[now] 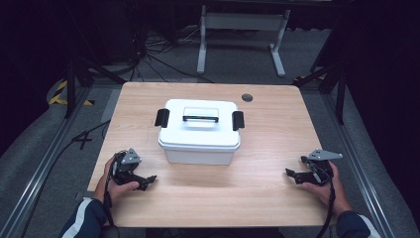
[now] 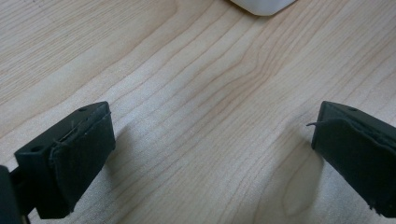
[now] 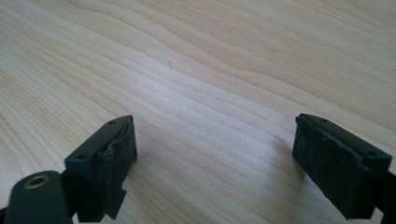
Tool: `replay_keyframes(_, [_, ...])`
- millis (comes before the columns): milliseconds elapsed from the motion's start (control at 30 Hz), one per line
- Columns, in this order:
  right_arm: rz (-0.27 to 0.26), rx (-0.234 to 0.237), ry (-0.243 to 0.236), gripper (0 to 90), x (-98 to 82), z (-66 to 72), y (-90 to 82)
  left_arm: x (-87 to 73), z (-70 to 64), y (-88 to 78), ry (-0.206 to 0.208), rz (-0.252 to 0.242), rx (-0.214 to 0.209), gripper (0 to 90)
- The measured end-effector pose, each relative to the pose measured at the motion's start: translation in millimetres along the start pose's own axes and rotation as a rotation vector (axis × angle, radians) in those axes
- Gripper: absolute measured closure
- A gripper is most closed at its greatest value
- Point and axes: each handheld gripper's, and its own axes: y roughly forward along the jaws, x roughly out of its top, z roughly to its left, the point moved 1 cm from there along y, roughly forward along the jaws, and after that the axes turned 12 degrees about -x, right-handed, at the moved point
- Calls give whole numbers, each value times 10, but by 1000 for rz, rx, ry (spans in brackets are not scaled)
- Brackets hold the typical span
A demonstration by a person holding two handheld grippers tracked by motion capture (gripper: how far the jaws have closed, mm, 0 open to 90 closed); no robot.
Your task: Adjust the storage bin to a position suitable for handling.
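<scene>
Now | left gripper [image 1: 148, 179] and right gripper [image 1: 291, 173] low on table [image 1: 277, 129] (flanking white box [image 1: 200, 130]) | jaws released, empty

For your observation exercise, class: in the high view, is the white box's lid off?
No: the lid sits closed on the white box, with a black latch at each end and its handle lying flat.

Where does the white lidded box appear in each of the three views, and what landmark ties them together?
High view: the white box sits mid-table, between and beyond the two grippers.
Left gripper view: one rounded white corner at the top edge, right of centre.
Right gripper view: not in it; open jaws over bare wood.
Shared landmark: the light wood-grain tabletop.
</scene>
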Motion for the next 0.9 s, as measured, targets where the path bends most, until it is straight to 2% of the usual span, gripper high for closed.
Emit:
replay_keyframes(267, [0, 2, 2, 139, 2, 0, 0, -2, 8, -8, 14, 3, 3, 2])
replay_keyframes(700, [6, 16, -9, 160, 2, -13, -12, -3, 8, -9, 13, 3, 3, 2])
replay_keyframes(900, [14, 30, -36, 239, 17, -10, -50, -4, 5, -8, 9, 2, 2, 2])
